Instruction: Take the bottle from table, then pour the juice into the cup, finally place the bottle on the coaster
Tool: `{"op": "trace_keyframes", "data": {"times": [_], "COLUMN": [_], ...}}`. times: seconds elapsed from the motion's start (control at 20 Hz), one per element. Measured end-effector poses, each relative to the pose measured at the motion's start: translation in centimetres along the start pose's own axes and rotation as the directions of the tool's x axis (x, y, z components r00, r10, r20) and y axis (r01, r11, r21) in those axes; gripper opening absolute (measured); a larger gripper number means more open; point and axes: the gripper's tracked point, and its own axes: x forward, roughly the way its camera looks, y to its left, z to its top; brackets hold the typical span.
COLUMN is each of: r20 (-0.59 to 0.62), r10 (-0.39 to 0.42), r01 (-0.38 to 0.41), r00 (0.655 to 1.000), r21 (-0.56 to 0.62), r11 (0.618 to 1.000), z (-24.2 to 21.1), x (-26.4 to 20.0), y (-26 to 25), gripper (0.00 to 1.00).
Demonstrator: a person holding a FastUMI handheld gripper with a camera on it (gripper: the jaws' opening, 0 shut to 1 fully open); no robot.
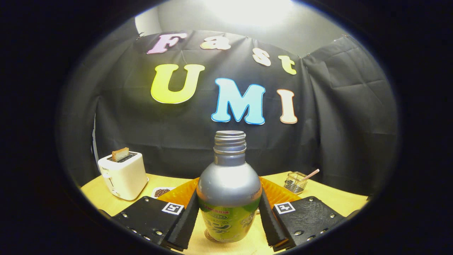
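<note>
I have the gripper set around the bottle, 1 finger on each flank, and from here both pads look pressed against its lower body, so I read the grip as closed on it. The bottle stands upright between the fingers, its base right at the yellow table; I cannot tell whether it rests there or has just cleared the surface. Holding it low on the belly makes sense to me: the widest part gives the flat pads the most to bear on, and it leaves the neck free for pouring.

The bottle looks like metal, a matte silver shoulder rounding into a narrow threaded neck with no cap on (so it is ready to pour, and ready to spill if I tilt carelessly). A glossy green wrap covers the lower half.

Directly behind it sits something orange and ribbed, translucent-looking, spreading out on both sides of the bottle; it may be the cup or a dish, and I cannot say which. Off to the left stands a cream toaster, smooth plastic, with a slice of toast poking up, and beside it a small dish of dark beans. To the right, a small wire basket holds a thin stick.

I judge the task at its first step, bottle taken, pour to come.
</note>
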Motion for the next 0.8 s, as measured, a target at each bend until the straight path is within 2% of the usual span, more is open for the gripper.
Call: {"op": "trace_keyframes", "data": {"times": [0.4, 0.65, 0.8], "r20": [-0.06, -0.089, -0.101], "r10": [0.028, 0.04, 0.063], "r01": [-0.026, -0.043, -0.065], "r00": [0.998, 0.995, 0.993], "r21": [0.031, -0.029, -0.02], "r11": [0.999, 0.999, 0.998], "z": [-4.5, -6.4, -7.5], "x": [3.1, 4.2, 4.6], "y": [0.4, 0.9, 1.7], "gripper": [0.79, 0.79, 0.79]}}
